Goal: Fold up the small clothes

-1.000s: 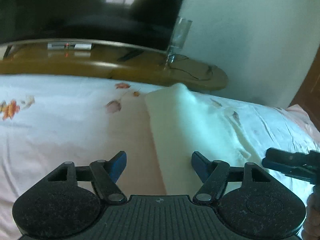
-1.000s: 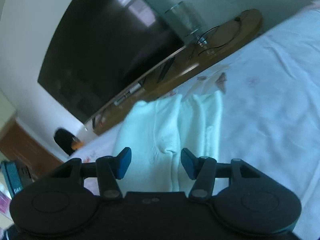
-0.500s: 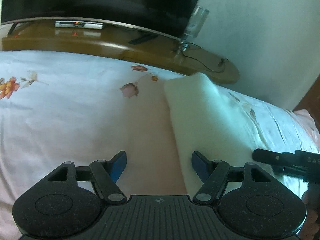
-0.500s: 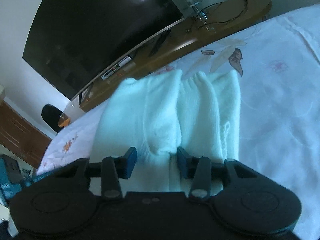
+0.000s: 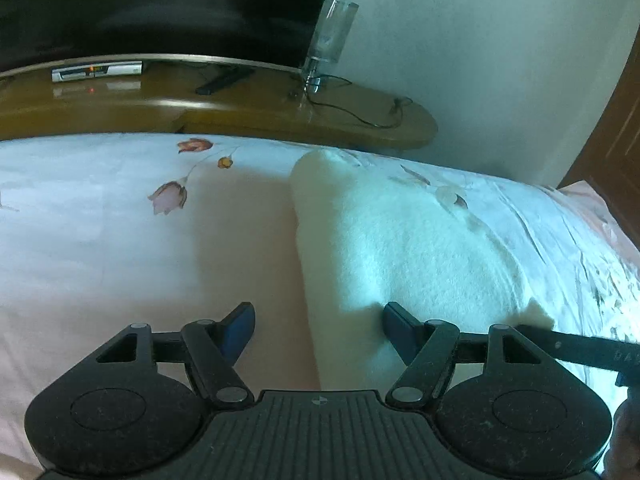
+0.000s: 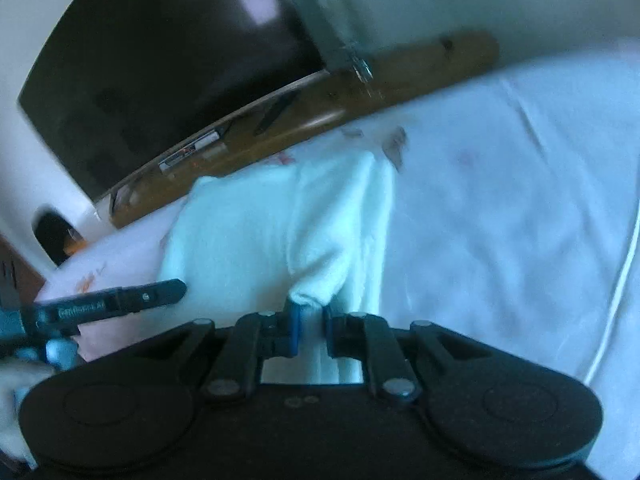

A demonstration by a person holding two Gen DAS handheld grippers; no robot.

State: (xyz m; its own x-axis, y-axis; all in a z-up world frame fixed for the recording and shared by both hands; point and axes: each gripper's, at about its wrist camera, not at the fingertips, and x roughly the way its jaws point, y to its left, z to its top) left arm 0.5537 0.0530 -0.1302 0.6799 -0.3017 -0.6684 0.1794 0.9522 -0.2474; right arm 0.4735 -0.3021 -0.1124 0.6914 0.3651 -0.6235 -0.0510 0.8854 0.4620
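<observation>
A fuzzy white garment (image 5: 404,248) was spread on the smooth floral bedsheet (image 5: 100,240). Its near fold was being clamped by the closing right gripper (image 6: 311,324). The left gripper (image 5: 319,326) was held spread at its edge, gripping nothing.

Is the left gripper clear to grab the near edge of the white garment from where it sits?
Probably yes. The left gripper is open, the white garment edge lies between its fingers, and nothing blocks it. The right gripper, closing on a fold, sits off to the side.
</observation>
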